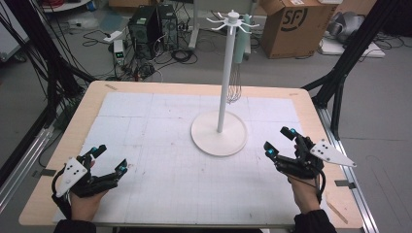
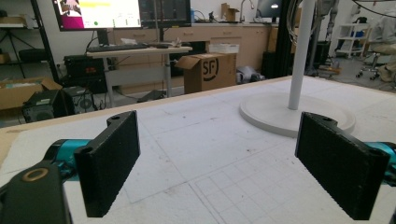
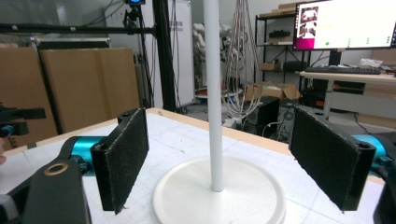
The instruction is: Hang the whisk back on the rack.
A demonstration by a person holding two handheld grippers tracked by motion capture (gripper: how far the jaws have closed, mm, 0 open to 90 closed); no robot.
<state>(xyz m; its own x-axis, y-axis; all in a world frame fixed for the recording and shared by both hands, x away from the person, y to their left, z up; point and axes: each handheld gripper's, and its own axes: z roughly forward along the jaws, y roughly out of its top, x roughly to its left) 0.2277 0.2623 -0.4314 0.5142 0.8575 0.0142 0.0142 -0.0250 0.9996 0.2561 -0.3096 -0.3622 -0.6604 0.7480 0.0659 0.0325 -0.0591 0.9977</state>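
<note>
Left gripper [image 1: 109, 158]: nearest the person, at the table's near-left corner, held in the left hand [image 1: 83, 201]; jaws spread wide with nothing between them. In the left gripper view [image 2: 217, 161] only bare gridded mat lies in the gap.
Right gripper [image 1: 280, 141]: near-right side of the table, held in the right hand [image 1: 304, 191], a little farther in than the left one; jaws released and wide apart, empty. In the right gripper view [image 3: 219, 161] the stand's pole rises in the gap, well beyond the pads and touching neither.
Mat [image 1: 160, 141]: white, gridded sheet covering most of the wooden table [image 1: 68, 141]; bare between the two grippers.
Stand [image 1: 219, 131]: white, round flat base resting on the mat, right of centre, closer to the right gripper than the left; a thin upright pole ends in a crown of small hooks [image 1: 233, 20].
Whisk [image 1: 235, 80]: wire whisk hanging from one of the hooks on the far side of the pole, handle up, loops down, clear of the mat. In the right gripper view [image 3: 240, 60] its wires hang just right of the pole.
Beyond the table: computer towers [image 1: 153, 24] and loose cables on the floor at far left, a cardboard box [image 1: 291, 24] at far right.
</note>
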